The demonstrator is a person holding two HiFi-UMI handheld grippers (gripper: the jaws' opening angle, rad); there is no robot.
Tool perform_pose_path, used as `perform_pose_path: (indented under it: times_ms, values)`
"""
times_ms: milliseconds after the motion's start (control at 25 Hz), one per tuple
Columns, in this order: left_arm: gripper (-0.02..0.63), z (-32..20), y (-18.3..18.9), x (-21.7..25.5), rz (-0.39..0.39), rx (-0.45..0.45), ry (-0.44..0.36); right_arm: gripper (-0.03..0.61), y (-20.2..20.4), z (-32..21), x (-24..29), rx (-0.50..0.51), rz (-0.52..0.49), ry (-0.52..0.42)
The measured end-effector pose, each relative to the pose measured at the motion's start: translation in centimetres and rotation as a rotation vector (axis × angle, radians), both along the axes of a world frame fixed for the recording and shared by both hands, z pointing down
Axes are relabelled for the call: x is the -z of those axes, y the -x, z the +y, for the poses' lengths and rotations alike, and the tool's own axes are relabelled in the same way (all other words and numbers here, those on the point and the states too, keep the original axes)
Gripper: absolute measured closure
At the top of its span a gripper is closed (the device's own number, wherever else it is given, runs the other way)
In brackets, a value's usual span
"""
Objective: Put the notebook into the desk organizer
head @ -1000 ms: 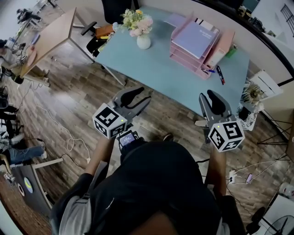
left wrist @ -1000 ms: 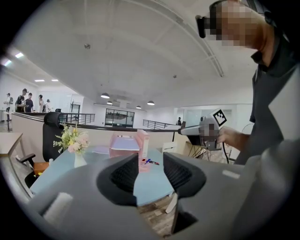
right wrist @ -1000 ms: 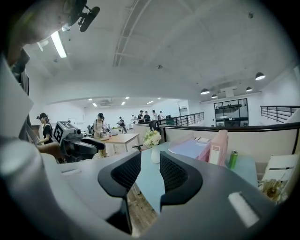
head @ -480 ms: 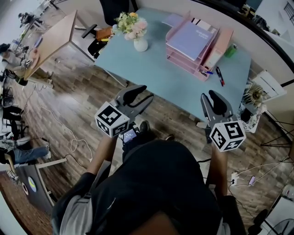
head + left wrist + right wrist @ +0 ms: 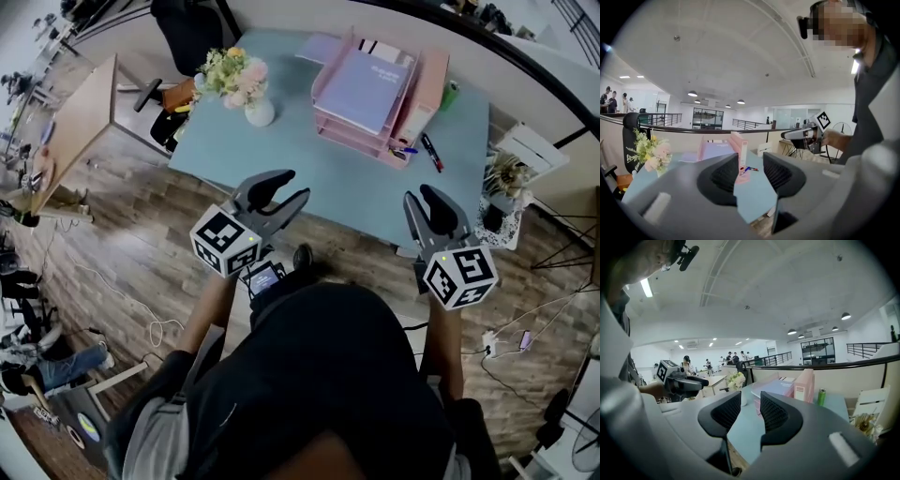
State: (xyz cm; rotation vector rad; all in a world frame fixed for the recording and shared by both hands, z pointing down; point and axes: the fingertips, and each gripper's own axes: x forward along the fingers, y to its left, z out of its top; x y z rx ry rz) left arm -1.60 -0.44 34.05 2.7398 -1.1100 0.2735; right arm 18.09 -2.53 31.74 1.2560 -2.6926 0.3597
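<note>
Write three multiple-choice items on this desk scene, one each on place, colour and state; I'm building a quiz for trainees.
1. Where does the vase stand on the table?
A. left of the organizer
B. right of the organizer
C. on top of the organizer

2. What colour is the organizer?
A. green
B. pink
C. black

3. How do the right gripper's jaws stand?
A. shut on a cup
B. apart, empty
C. shut tight together

Answers: 1 A, the head view shows it toward the table's left end; 2 B, its trays are pink; 3 B, its own view shows a gap with only table beyond.
</note>
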Motion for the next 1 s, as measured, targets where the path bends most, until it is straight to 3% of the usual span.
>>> perform_pose_path:
  times_ms: [520,1000]
  values:
    - [0.431,-7.1,3.3,-0.2,0.021,-0.158,-0.002,0.462,3.0,-3.7,0.5,-0.168,0.023,-0.005]
    - [0.431,-10.9,7.5,-1.6,0.051,-0.212,0.018,0.462,6.1,-5.2,0.3,-0.262,0.058,0.003]
